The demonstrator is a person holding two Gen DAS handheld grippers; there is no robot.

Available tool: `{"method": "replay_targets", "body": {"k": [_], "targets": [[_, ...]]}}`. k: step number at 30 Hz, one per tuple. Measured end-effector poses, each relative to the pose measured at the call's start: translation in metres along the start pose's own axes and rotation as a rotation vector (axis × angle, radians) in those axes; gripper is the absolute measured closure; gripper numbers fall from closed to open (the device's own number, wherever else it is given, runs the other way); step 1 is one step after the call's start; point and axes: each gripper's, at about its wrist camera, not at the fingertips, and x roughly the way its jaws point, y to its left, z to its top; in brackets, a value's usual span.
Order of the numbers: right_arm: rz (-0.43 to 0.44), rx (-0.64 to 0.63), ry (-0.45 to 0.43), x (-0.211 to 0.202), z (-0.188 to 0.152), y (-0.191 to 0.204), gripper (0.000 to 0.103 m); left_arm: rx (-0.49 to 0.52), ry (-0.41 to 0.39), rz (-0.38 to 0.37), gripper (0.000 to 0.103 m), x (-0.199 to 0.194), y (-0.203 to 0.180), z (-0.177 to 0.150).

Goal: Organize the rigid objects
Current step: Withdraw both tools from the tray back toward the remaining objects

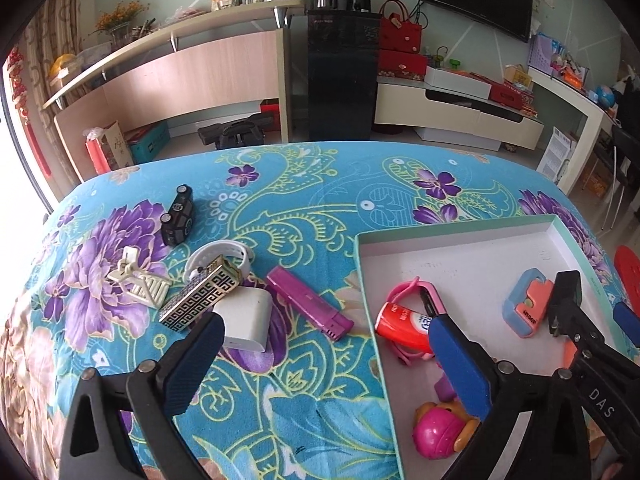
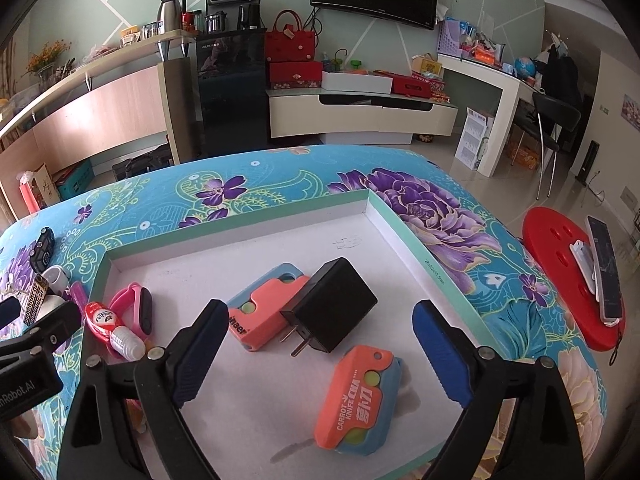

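Note:
A shallow white tray with a teal rim [image 1: 456,227] [image 2: 256,220] sits on the flowered cloth. It holds a black plug adapter [image 2: 332,308], two orange-and-blue carrot knives [image 2: 262,312] [image 2: 356,396], a pink watch [image 2: 136,308], a red tube [image 1: 400,326] [image 2: 102,320] and a pink toy [image 1: 438,426]. My right gripper [image 2: 320,352] is open and empty above the adapter. My left gripper [image 1: 320,364] is open and empty over the cloth by the tray's left edge. Loose on the cloth lie a purple lighter [image 1: 308,304], a white charger [image 1: 246,322], a patterned lighter [image 1: 200,296], a white watch [image 1: 218,254], a cream clip [image 1: 140,280] and a black toy car [image 1: 178,214].
A red round stool [image 2: 572,280] with a phone on it stands right of the table. Shelves, a black cabinet [image 1: 342,76] and a TV unit stand behind the table's far edge.

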Motion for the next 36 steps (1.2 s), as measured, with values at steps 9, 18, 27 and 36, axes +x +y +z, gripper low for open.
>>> {"method": "replay_targets", "body": {"k": [9,18,27,36], "targets": [[0.016,-0.038,0.016,0.002,0.000,0.012,0.009,-0.129,0.064,0.060,0.000,0.012,0.031,-0.010],[0.063,-0.007,0.009,-0.007,0.004,0.019,0.009,-0.215,0.039,0.098,0.000,0.001,0.056,-0.010],[0.191,-0.048,0.037,-0.011,0.007,0.067,0.009,-0.277,0.038,0.205,0.000,-0.007,0.097,-0.012],[0.263,-0.124,0.062,-0.012,0.001,0.116,0.009,-0.350,0.059,0.304,0.000,-0.012,0.144,-0.021]]}}
